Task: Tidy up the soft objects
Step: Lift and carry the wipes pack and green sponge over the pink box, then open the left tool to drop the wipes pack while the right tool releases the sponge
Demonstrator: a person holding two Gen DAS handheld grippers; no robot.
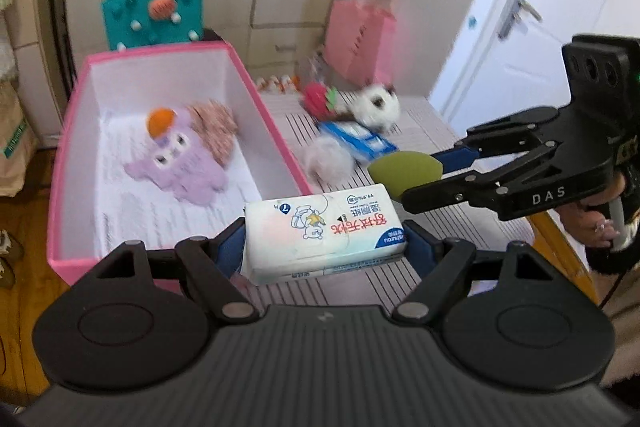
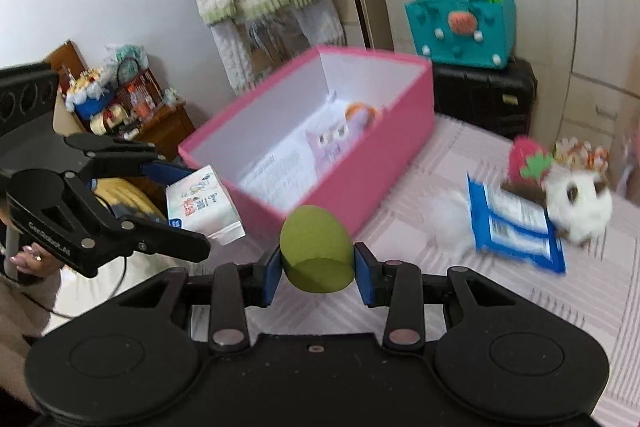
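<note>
Wipes pack (image 1: pixel 324 231) sits clamped across its short ends in the left gripper (image 1: pixel 326 247), held up just beside the pink box (image 1: pixel 276 131); looks light, soft film w/ some give, prob. slick, so end-on grip w/ both pads flat seems right; purple plush (image 1: pixel 176 163) already lying in the box; right gripper (image 1: pixel 432 171) at right, pinching the green sponge (image 1: pixel 404 171). Right wrist view: right gripper (image 2: pixel 316 273) closed on the green sponge (image 2: pixel 316 247), pads on its sides near the flat base; v. light, squashy, prob. springs back; pink box (image 2: pixel 348 183) just ahead; fluffy cat toy (image 2: pixel 580 203), strawberry plush (image 2: pixel 528 159) and blue pack (image 2: pixel 516 227) left on the striped cover (image 2: pixel 520 307), well apart from the box.
</note>
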